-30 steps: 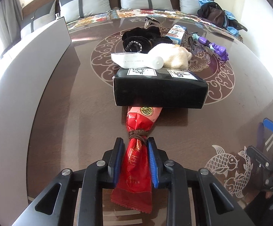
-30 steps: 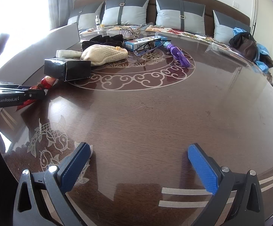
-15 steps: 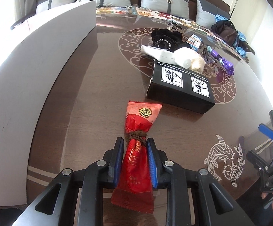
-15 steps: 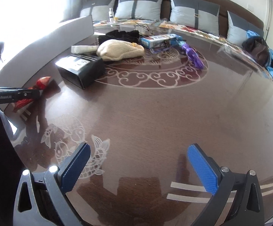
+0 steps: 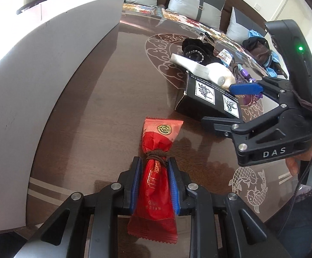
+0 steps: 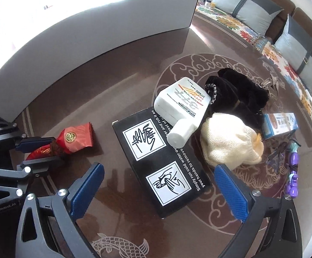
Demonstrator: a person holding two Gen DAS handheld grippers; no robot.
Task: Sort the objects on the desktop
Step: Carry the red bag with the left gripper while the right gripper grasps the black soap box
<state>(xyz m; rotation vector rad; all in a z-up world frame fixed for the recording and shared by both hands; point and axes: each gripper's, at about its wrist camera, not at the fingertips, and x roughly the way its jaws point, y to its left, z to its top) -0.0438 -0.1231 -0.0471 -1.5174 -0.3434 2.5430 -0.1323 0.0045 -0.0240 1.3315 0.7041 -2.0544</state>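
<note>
My left gripper is shut on a red snack packet tied with brown string, which lies on the dark table near its front left edge. The right wrist view shows that packet and the left gripper at the left. My right gripper is open and hovers over a black box with white hand-washing pictures, one pad on each side of it, not touching. In the left wrist view the right gripper reaches in from the right over the black box.
On and behind the box lie a white bottle, a cream knitted hat, a black velvet bag, a blue-white carton, glasses and a purple toy. A long white bin borders the table's left. Cushions line the far side.
My right gripper has swung left across the table and now stands over the black box. The left gripper has drawn the red packet back from the box and rolled a little.
</note>
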